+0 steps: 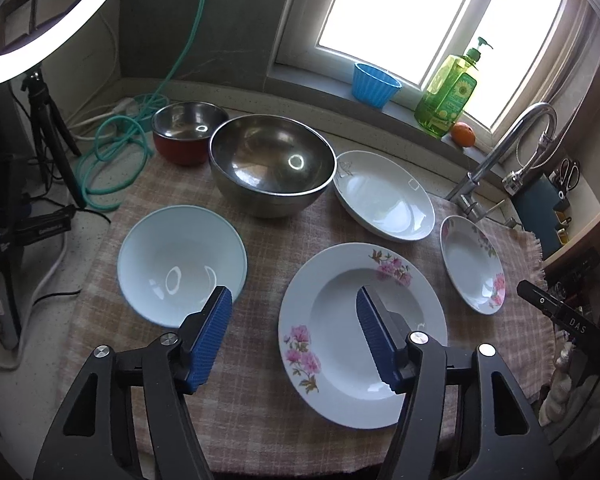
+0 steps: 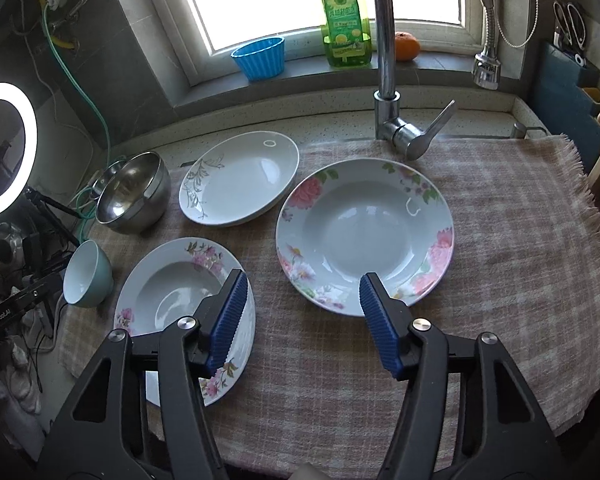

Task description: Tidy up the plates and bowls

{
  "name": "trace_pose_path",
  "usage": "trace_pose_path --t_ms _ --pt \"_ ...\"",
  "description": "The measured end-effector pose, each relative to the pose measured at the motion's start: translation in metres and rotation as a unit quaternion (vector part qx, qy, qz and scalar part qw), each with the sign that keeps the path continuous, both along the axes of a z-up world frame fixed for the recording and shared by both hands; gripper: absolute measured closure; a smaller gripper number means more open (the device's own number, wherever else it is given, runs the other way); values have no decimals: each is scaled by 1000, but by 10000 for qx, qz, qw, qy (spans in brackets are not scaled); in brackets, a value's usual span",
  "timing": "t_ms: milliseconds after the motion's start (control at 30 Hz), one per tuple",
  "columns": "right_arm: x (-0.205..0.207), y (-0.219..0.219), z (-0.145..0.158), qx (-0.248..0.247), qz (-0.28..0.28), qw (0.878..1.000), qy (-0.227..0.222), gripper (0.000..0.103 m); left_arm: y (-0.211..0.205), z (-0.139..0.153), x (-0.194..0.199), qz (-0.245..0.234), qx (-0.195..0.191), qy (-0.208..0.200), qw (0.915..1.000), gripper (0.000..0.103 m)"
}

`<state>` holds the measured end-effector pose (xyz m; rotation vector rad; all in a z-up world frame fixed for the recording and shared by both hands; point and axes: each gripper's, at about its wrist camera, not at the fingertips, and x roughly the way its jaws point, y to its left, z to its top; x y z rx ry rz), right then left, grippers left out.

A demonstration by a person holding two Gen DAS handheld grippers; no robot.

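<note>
While both grippers hang over the cloth [image 2: 500, 240], jaws apart and empty, the left gripper [image 1: 294, 320] hovers between the pale bowl [image 1: 182, 264] and pink plate [image 1: 362, 336]; the right gripper [image 2: 300, 308] hovers beside the rose plate [image 2: 364, 236], near the faucet [image 2: 384, 60].

My left hand-held gripper [image 1: 294, 336] hangs open over the checked cloth [image 1: 260, 240] on the worktop, nothing between its blue pads. Below it I see a pale blue bowl [image 1: 182, 264], a pink-flowered plate [image 1: 362, 334] and a large steel bowl [image 1: 272, 164].
</note>
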<state>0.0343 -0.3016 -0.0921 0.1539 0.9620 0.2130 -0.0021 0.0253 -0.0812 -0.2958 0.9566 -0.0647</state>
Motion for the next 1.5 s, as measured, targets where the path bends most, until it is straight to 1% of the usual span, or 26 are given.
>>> trace_pose_path --t_ms 67,100,167,200,267,333,367,533,600,667,767,833,967,1033,1100,1133,1267,1500 --pt "0 2 -13 179 132 9995 225 45 -2 -8 -2 -101 -164 153 9997 49" --pt "0 3 -19 259 194 9989 336 45 -2 -13 -2 -129 -269 243 9993 49" --pt "2 5 -31 392 284 9972 570 48 -3 -22 -3 -171 -464 422 9979 50" --pt "3 5 -37 473 313 9961 674 49 -4 -27 -3 -193 -541 509 9971 53" --pt "5 6 -48 637 366 9936 852 52 -5 -35 -4 -200 -640 639 9957 55" --pt "7 7 -57 778 364 9909 1040 59 -4 -42 -3 -185 -761 749 9941 57" --pt "8 8 -62 852 366 9893 1130 59 -3 -45 -2 -178 -808 805 9933 58" --pt "12 12 -76 975 424 9857 1305 65 2 -62 5 -90 -1023 984 9898 61" --pt "15 15 -79 1043 456 9841 1363 67 6 -69 10 -28 -1183 1064 9873 65" --pt "17 19 -82 1114 491 9824 1414 68 8 -72 13 0 -1288 1089 9857 66" --pt "21 23 -85 1157 527 9811 1458 71 8 -76 17 -9 -1308 1107 9852 68" --pt "24 26 -90 1189 550 9798 1512 76 8 -79 18 -29 -1335 1129 9846 70" --pt "29 30 -97 1287 585 9765 1628 80 8 -82 21 -26 -1334 1142 9845 71" --pt "30 30 -101 1332 587 9750 1676 81 10 -85 21 -11 -1355 1160 9840 74" --pt "31 31 -103 1416 601 9733 1701 82 12 -86 22 -10 -1359 1164 9839 79" --pt "32 31 -104 1438 618 9729 1705 84 12 -87 22 -6 -1362 1168 9838 80" --pt "33 36 -104 1396 708 9731 1689 86 11 -88 24 -9 -1383 1191 9832 80" --pt "30 38 -100 1282 728 9755 1633 86 4 -87 23 -86 -1160 1183 9861 80"
